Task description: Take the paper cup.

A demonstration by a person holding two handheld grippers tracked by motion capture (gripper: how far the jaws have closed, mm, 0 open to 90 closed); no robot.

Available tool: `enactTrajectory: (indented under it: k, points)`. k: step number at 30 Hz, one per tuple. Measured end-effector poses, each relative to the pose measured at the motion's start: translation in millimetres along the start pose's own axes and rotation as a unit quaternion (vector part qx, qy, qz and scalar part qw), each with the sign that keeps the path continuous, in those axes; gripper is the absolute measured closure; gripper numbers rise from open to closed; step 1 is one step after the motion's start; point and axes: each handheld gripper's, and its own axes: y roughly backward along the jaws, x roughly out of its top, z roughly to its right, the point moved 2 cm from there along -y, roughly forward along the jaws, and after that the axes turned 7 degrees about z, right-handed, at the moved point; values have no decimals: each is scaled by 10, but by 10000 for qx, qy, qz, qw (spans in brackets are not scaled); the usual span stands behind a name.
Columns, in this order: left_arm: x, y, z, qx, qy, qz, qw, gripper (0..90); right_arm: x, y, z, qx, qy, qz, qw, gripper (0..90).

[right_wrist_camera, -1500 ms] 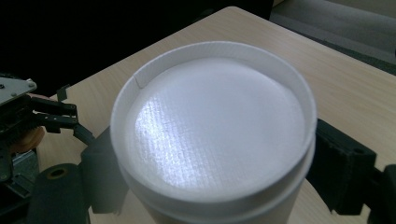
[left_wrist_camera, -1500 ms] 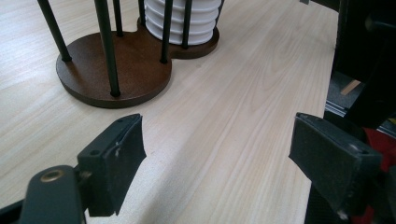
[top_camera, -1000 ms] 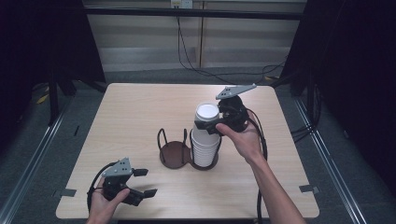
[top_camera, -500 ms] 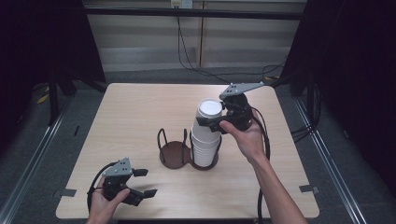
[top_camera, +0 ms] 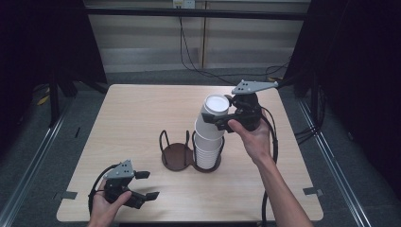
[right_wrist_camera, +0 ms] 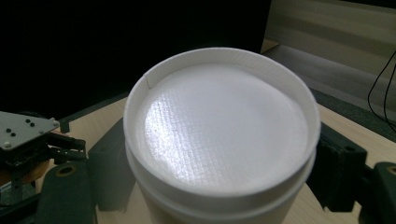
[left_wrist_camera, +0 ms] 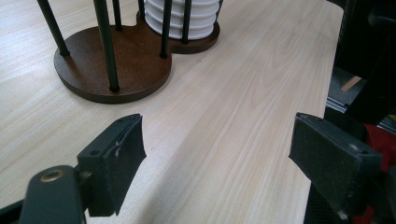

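Gripping the top cup (top_camera: pixel 213 113), right gripper (top_camera: pixel 221 119) clamps it, seemingly half-lifted off the stack (top_camera: pixel 207 151); left gripper (top_camera: pixel 144 185) waits open, empty, on the counter (top_camera: pixel 142 109).

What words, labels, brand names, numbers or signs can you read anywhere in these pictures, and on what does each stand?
None can be read.
White paper cups: plain, no print.
Dark wooden cup holder: no label.
Right gripper, shut on the top cup: no legible marking.
Left gripper: no legible marking.
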Motion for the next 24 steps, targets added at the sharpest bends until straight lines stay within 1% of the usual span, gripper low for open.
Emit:
enactTrajectory:
  k: [2, 12, 15, 20, 22, 24]
  points:
    - [0, 0, -1, -4, 3, 4, 10000, 176, 9, 12, 4, 44, -65, 55, 10000, 228]
    - [-1, -2, -1, -8, 8, -3, 10000, 175, 56, 55, 20, 93, -138, 197, 9997, 230]
    - [-1, -3, 4, -28, -1, -4, 10000, 176, 73, 81, 24, 107, -174, 313, 9993, 230]
    - [-1, -1, 1, -41, 33, 68, 10000, 176, 82, 101, 35, 131, -251, 421, 9987, 230]
    - [-1, -2, 2, -36, 33, 86, 10000, 176, 89, 114, 42, 186, -293, 468, 9983, 230]
    - [0, -4, 0, -38, 37, 108, 9999, 175, 99, 127, 46, 185, -290, 509, 9981, 230]
